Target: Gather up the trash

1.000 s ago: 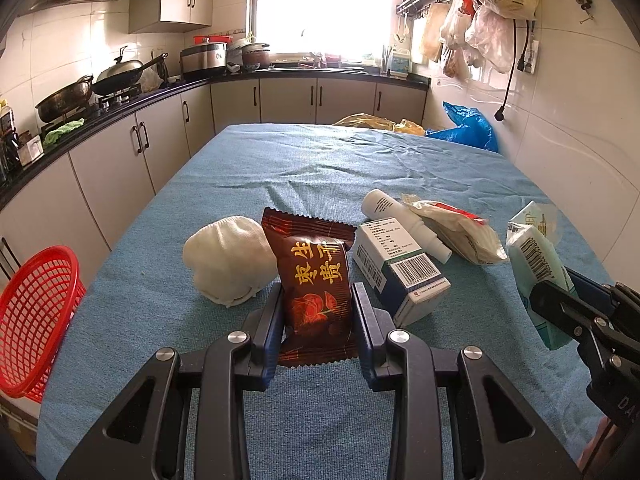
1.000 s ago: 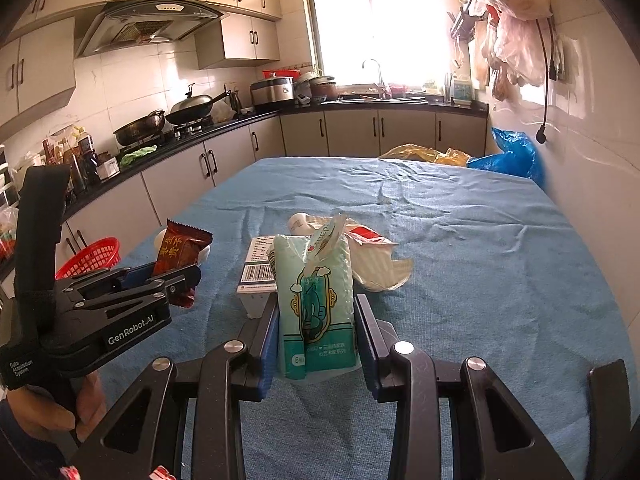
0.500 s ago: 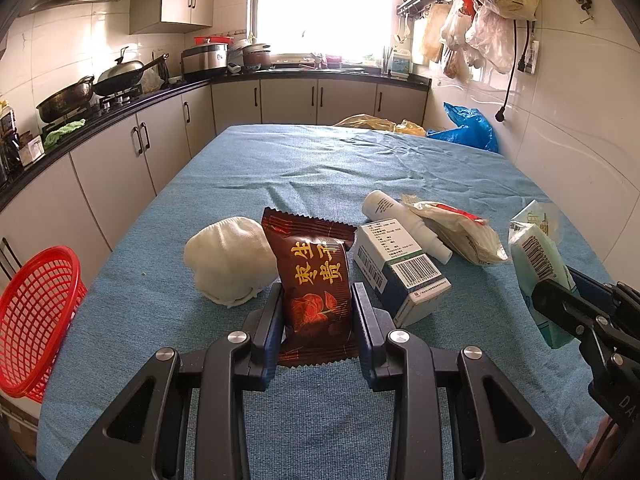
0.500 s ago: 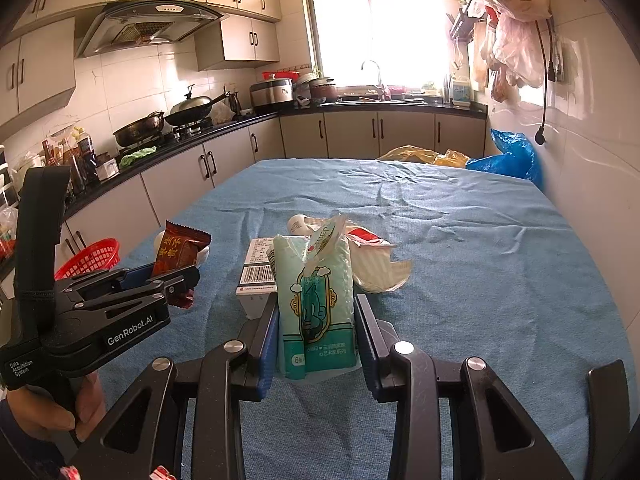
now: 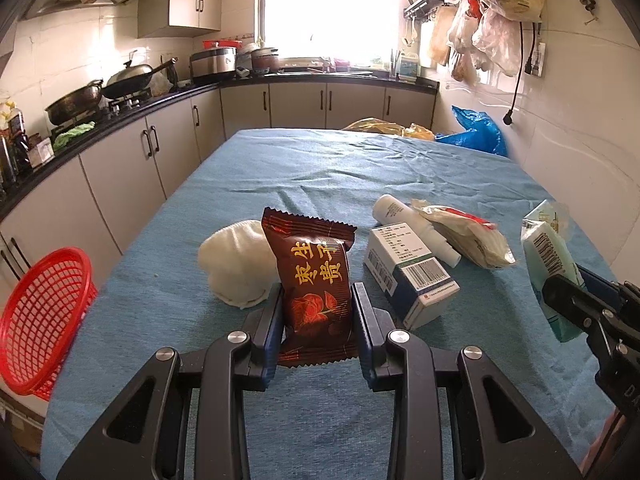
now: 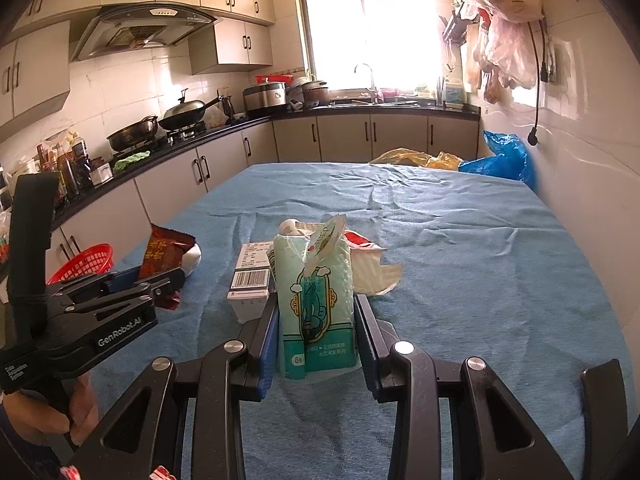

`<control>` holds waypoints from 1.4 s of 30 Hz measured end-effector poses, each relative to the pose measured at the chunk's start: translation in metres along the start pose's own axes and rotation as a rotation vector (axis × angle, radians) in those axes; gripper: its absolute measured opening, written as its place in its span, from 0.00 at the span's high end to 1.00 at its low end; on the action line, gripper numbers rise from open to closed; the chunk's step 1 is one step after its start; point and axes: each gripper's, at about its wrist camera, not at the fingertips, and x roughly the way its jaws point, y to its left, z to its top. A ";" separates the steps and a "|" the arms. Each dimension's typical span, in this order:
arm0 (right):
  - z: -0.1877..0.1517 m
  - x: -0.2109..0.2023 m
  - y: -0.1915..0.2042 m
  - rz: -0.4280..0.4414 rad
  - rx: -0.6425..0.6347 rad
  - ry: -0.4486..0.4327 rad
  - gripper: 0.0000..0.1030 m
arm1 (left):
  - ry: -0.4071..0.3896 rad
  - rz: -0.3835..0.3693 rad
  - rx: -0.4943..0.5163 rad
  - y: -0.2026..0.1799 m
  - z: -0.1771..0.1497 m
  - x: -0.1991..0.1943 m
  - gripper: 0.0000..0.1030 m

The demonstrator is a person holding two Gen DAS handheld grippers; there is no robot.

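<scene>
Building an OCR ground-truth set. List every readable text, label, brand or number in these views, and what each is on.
"GenRobot.AI": on the left gripper body, right wrist view.
"枣生贵子": gold characters on the brown snack packet.
"6": on the green tissue pack; the print beside it is too blurred to read.
Small white lettering on the left gripper's handle: too small to read.
White medicine box: barcode and print, unreadable.
White tube: label unreadable.

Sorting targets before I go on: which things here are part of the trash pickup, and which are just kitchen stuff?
Job:
snack packet in left gripper
tissue pack in right gripper
white mask
box
tube
crumpled wrapper
red basket

Lying about:
woks
blue bag
</scene>
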 end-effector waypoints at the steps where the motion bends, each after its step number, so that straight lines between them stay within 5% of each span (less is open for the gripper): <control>1: 0.000 0.000 0.000 0.000 0.003 0.000 0.63 | -0.004 0.008 0.000 0.001 0.000 -0.002 0.70; 13: -0.001 0.000 -0.001 0.066 0.072 0.048 0.62 | -0.017 0.056 0.000 0.010 -0.011 -0.032 0.70; 29: 0.004 0.001 0.047 0.194 0.042 0.111 0.62 | -0.033 0.094 -0.066 0.049 -0.020 -0.054 0.70; 42: 0.039 0.022 0.122 0.347 -0.042 0.187 0.62 | -0.067 0.169 -0.207 0.140 -0.011 -0.092 0.70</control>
